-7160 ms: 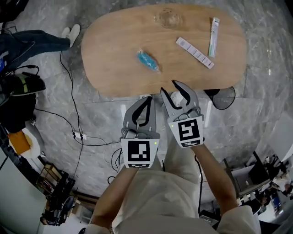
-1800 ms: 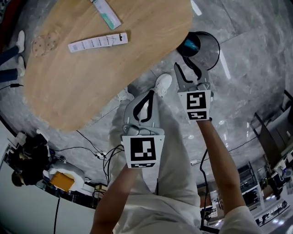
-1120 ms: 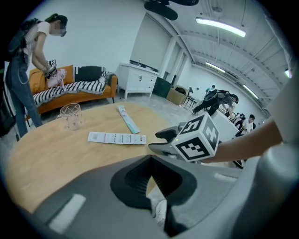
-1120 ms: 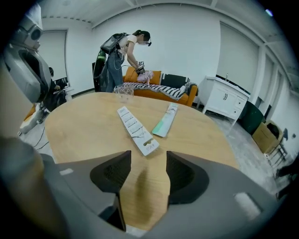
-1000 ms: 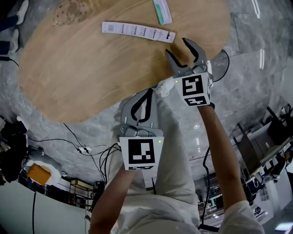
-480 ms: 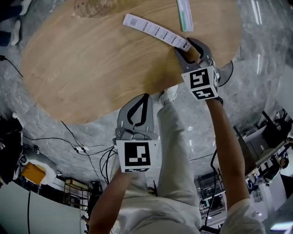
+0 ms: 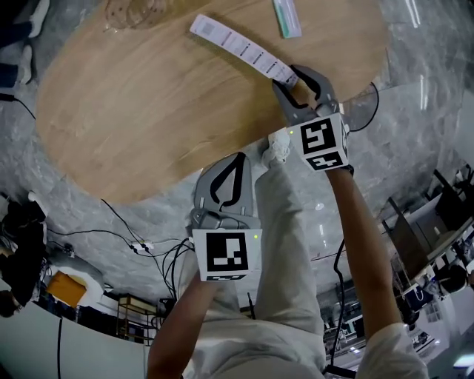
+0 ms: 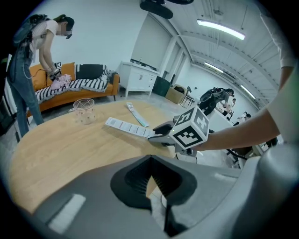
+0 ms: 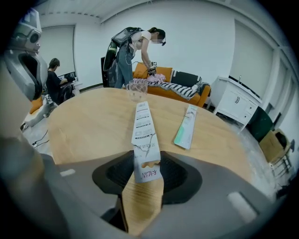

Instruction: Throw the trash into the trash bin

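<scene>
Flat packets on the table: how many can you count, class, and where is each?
2. The long white strip has its near end between the right gripper's open jaws; the green-and-white packet lies beyond it on the table. None appears hidden.

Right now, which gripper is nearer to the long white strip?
Right. The right gripper straddles one end of the strip; the left gripper hangs off the table edge, well short.

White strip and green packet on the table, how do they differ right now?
The white strip is longer, white with print; the green packet is shorter, green-tinted. The white strip's near end sits between the open jaws of the right claw; the green packet lies apart from it. Both lie on the table.
</scene>
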A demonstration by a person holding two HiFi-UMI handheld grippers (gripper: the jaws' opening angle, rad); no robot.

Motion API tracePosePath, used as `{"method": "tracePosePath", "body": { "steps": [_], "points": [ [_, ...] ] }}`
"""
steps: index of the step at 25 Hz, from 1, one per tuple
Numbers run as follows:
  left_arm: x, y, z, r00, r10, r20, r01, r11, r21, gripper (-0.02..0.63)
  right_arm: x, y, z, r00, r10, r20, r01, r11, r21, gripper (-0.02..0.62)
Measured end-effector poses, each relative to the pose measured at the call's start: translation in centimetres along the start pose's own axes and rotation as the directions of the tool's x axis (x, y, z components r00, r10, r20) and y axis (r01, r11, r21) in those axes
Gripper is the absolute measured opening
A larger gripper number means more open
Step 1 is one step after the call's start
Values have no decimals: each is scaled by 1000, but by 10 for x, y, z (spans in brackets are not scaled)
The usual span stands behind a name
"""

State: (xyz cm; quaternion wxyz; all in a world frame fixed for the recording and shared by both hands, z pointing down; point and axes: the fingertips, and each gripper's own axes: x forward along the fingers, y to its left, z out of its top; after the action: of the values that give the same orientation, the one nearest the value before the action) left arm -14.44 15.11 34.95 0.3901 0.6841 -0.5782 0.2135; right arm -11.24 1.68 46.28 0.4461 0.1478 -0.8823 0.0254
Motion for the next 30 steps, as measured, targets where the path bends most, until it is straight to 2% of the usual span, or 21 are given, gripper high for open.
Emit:
{"method": "tracePosePath", "body": {
  "steps": [8,12,16,19,25,30],
  "points": [
    [17,-36,-10,999,-41,-32,43,997,61,0,-41,-18,-25,996,-74,56,66,989,135,201],
    [31,-50,0,999,-32,-16,33,996,83,0,-62,-32,-43,990,-118,73,103,978,180,201],
    [44,-85,7,999,-51,-17,52,992,112,0,-92,-56,-74,982,-171,76,147,957,251,201],
    [55,-121,11,996,-82,-20,84,986,145,0,-122,-82,-105,970,-235,62,203,926,318,201],
    [76,-173,6,990,-127,-59,136,974,182,0,-171,-123,-178,936,-352,-3,317,839,442,201],
    [93,-206,6,985,-153,-77,166,963,212,0,-197,-145,-232,900,-430,-67,397,747,534,201]
  ]
}}
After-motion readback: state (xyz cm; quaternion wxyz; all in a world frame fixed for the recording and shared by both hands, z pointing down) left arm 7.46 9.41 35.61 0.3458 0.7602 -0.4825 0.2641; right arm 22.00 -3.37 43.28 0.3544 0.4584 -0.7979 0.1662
